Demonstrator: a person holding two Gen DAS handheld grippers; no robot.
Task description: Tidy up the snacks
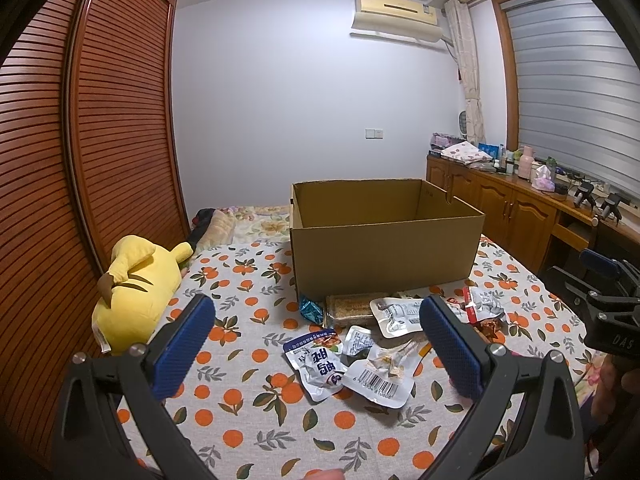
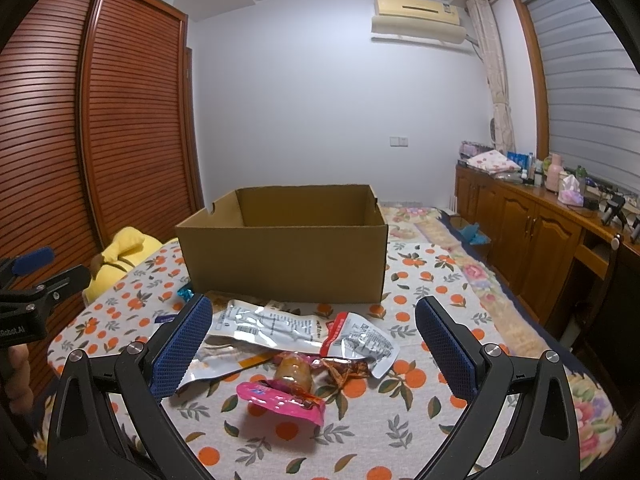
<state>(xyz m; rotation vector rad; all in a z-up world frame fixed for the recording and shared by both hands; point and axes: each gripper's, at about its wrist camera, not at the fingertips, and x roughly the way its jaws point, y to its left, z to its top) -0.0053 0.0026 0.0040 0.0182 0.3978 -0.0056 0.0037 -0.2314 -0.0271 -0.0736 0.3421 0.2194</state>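
Note:
An open, empty-looking cardboard box point(image 1: 384, 248) stands on the bed; it also shows in the right wrist view point(image 2: 284, 264). Several snack packets lie in front of it. In the left wrist view: a white-and-blue pouch point(image 1: 318, 364), a silver barcode packet point(image 1: 380, 376), a teal candy point(image 1: 311, 309), a long bar point(image 1: 352, 307). In the right wrist view: a pink packet point(image 2: 284, 400), a round jelly snack point(image 2: 294, 370), a red-and-white pouch point(image 2: 356, 336), a silver pouch point(image 2: 264, 322). My left gripper point(image 1: 316, 344) is open above the packets. My right gripper point(image 2: 314, 344) is open above its pile.
The bed has an orange-print sheet point(image 1: 248, 412). A yellow plush toy point(image 1: 136, 292) lies at the left edge. A slatted wooden wardrobe point(image 1: 80, 152) stands left. Wooden cabinets point(image 2: 532, 232) with clutter on top run along the right wall.

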